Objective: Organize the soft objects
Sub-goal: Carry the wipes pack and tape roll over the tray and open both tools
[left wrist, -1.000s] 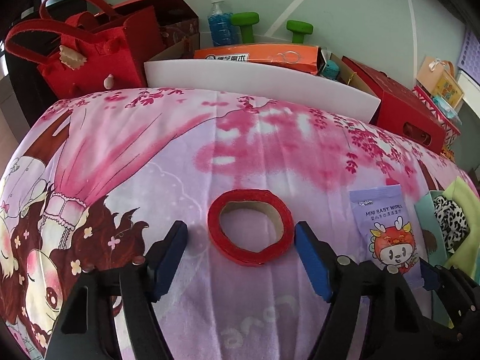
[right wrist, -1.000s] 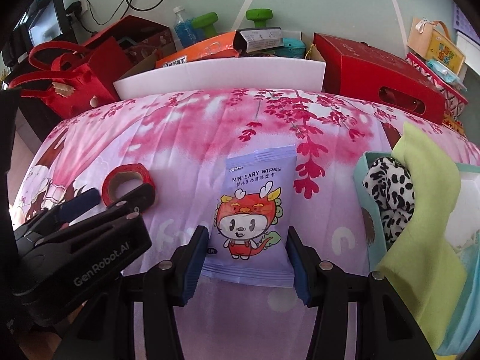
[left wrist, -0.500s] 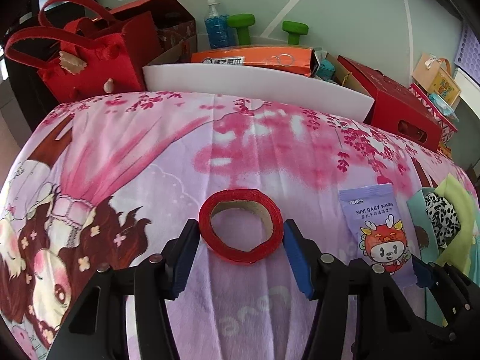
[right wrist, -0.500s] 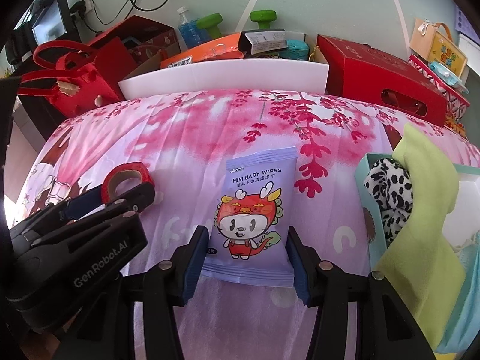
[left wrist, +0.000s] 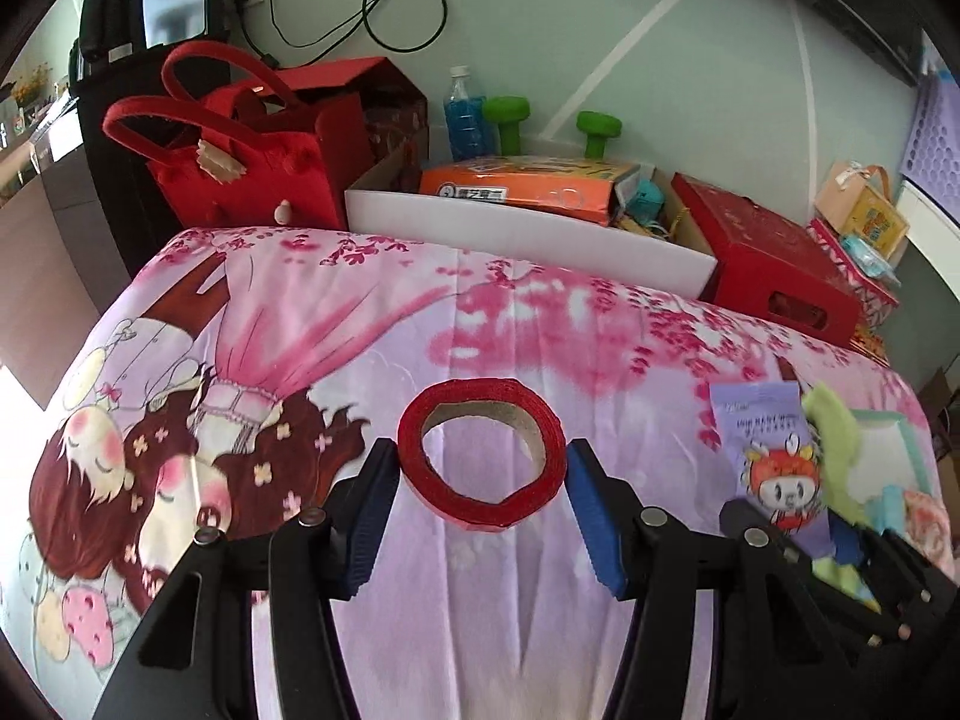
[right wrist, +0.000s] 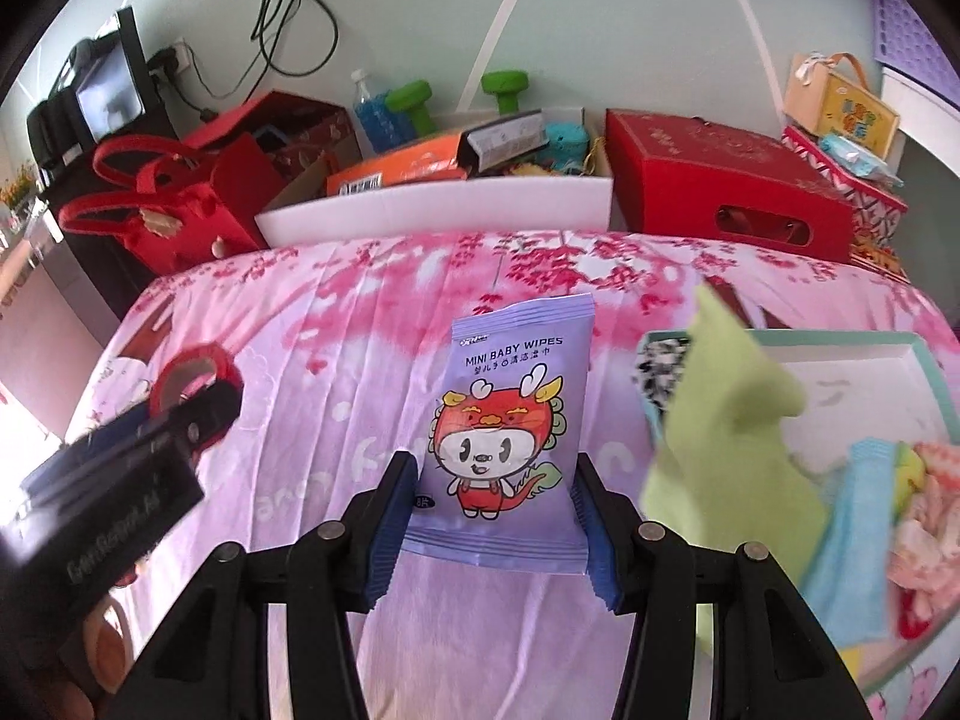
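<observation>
Purple baby-wipes pack [right wrist: 510, 450] is clamped between the blue pads [right wrist: 393, 525] of the right gripper [right wrist: 492, 531], lifted clear of the pink sheet [right wrist: 336, 324]. Left gripper [right wrist: 150, 444] is seen at left with a red tape roll [right wrist: 192, 375]. Green cloth [right wrist: 738, 438] is draped over the teal tray [right wrist: 840, 339] at right.
</observation>
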Demonstrator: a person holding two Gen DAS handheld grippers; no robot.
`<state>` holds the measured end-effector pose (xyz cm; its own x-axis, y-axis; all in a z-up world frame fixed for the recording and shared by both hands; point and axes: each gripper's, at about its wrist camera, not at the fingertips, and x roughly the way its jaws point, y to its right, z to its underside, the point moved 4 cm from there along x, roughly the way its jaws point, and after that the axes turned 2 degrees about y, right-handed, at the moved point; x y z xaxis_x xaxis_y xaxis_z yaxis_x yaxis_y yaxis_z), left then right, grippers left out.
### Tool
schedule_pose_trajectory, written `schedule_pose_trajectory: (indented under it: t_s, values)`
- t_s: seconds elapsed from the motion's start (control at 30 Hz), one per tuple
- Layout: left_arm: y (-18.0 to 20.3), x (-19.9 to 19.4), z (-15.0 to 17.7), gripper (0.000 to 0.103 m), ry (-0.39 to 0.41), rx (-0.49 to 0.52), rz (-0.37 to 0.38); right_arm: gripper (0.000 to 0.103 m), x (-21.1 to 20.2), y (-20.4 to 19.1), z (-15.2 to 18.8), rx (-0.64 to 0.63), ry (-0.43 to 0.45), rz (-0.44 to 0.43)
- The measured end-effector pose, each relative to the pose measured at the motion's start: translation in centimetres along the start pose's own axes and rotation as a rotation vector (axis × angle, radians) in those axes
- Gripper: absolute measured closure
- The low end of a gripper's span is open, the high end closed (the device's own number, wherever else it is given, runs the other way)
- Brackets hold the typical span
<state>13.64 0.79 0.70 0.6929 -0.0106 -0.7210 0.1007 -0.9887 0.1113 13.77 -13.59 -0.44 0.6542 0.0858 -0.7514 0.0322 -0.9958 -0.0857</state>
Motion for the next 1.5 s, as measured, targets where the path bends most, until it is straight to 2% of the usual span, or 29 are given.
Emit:
schedule_pose_trajectory:
  t_s: [0.27, 0.47, 0.6, 0.73, 0.87, 1.0, 1.13, 1.3, 1.43, 1.5]
  values:
    - [2.7, -3.6, 1.2, 0.045, 0.03, 0.046, 0.058, 0.049, -4.6, 2.3, 1.8, 0.044, 0.037, 0.025]
    - [7.2, -5.4, 1.5, 0.045, 0.069, 0.136, 0.135, 0.049, -8.1, 6.3, 1.7, 0.083, 0.098, 0.109]
    - [11.4, -5.3, 2.4, 0.045, 0.045, 0.216, 0.215, 0.049, -9.6, 10.7, 1.7, 0.151, 0.126, 0.163]
    - [15.6, -5.1, 3.9, 0.045, 0.016, 0.311, 0.288, 0.049, -9.5, 15.2, 2.7, 0.233, 0.099, 0.228]
    - [18.3, -4.5, 5.2, 0.045, -0.022, 0.361, 0.333, 0.049, -9.5, 18.0, 3.4, 0.278, 0.09, 0.244]
    - [20.0, -3.7, 6.3, 0.045, -0.053, 0.392, 0.347, 0.049, -9.6, 19.0, 3.8, 0.28, 0.091, 0.236]
    - [20.8, -2.3, 7.7, 0.044, -0.12, 0.398, 0.361, 0.049, -8.9, 19.0, 4.0, 0.275, 0.074, 0.22]
    - [21.4, -2.0, 8.6, 0.044, -0.153, 0.42, 0.361, 0.048, -8.2, 19.2, 4.4, 0.285, 0.047, 0.218]
    - [21.4, -2.5, 8.4, 0.032, -0.146, 0.418, 0.374, 0.047, -8.1, 19.3, 4.6, 0.286, 0.038, 0.218]
    - [21.3, -2.7, 8.4, 0.032, -0.145, 0.42, 0.376, 0.045, -8.1, 19.3, 4.6, 0.287, 0.032, 0.217]
